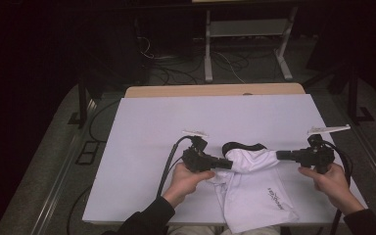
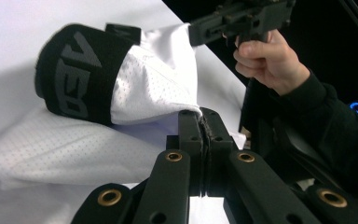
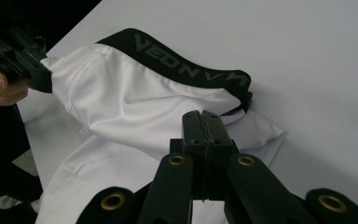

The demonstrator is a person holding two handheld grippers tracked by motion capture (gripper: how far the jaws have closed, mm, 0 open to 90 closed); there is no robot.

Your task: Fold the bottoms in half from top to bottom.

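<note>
On white table point(image 1: 142, 147): both grippers' jaws pinch white shorts point(image 1: 252, 188); waistband point(image 1: 242, 145) lifted

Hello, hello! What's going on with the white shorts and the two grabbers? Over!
Left gripper shut on white shorts. Right gripper shut on them too. Black waistband raised between them. White table: nothing in the way.

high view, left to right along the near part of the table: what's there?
Left hand → left claw shut on the white shorts → right claw, also shut on the shorts → right hand.
</note>
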